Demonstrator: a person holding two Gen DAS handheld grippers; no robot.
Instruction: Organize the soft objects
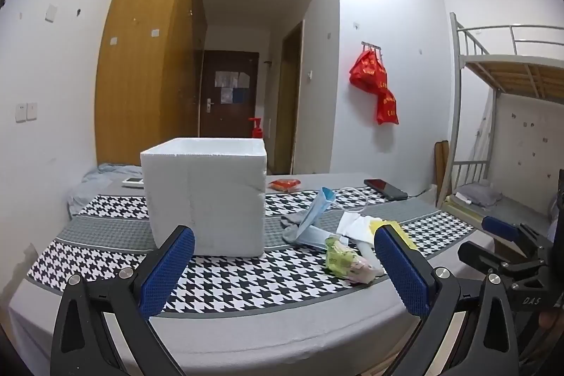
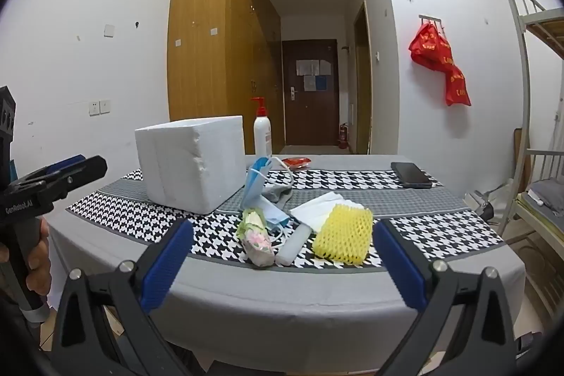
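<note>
Both tongs are spread wide with nothing between the blue pads: the left gripper [image 1: 283, 265] faces the white foam box [image 1: 206, 194], and the right gripper [image 2: 282, 259] faces the loose pile of soft items. Neither touches anything.

Location of the task items: all lie on the table [image 2: 282, 302], on its houndstooth runner, just right of the box as the right wrist view shows it. The box stands open-topped and is judged to be the destination.

Items and handling, as judgements:
- Yellow foam net sleeve [image 2: 343, 236]: open mesh, springy, very light. It should crush under the pads, so a pinch across the middle is best.
- Blue face mask [image 2: 255, 191]: thin pleated fabric, limp, partly propped up, ear loops trailing. Take it at the folded body, not at a loop.
- Floral tissue pack [image 2: 255, 235]: soft plastic wrap, likely slippery. Grip across the narrow width.
- Folded white tissues [image 2: 317, 207]: stacked sheets that may separate. Pinch the whole stack at an edge.
- Grey sock [image 1: 294, 226]: soft knit lying partly under the mask, easy to snag along with it.
- White foam strip [image 2: 294, 245]: light and slightly stiff.

Not part of the sort: black phone [image 2: 410, 175], pump bottle [image 2: 262, 133], red packet [image 2: 296, 161].
</note>
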